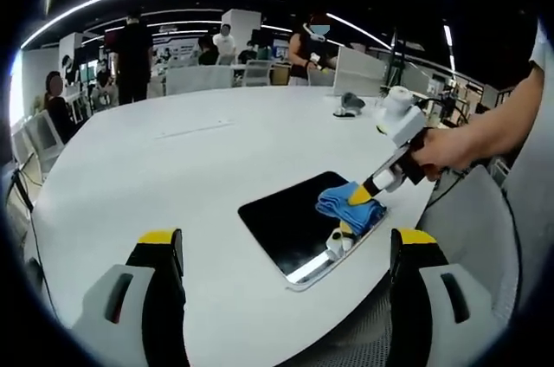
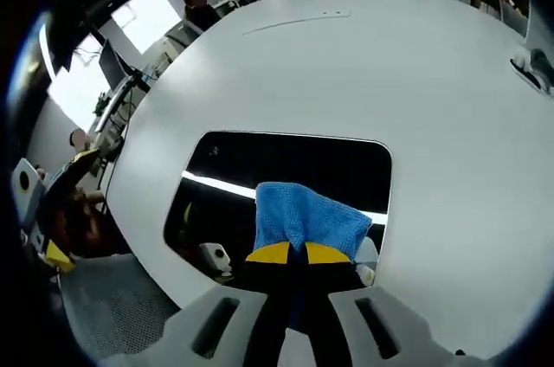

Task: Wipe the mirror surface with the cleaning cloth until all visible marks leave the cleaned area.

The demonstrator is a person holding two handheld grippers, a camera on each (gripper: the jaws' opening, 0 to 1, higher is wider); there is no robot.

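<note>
A dark rectangular mirror (image 1: pixel 286 222) lies flat near the edge of the white table (image 1: pixel 190 151). A blue cleaning cloth (image 1: pixel 350 205) rests on its right part, pressed down by my right gripper (image 1: pixel 361 195), which a hand holds from the right. In the right gripper view the mirror (image 2: pixel 286 168) reflects ceiling lights, and the cloth (image 2: pixel 303 218) is clamped between the yellow-tipped jaws of my right gripper (image 2: pixel 297 256), which is shut on it. My left gripper (image 1: pixel 286 250) hovers above the table edge short of the mirror, open, with nothing between its jaws.
A small grey object (image 1: pixel 351 105) lies on the far right of the table. Several people (image 1: pixel 134 55) stand or sit beyond the table among desks and partitions. A grey mesh chair (image 2: pixel 112 306) is near the table edge.
</note>
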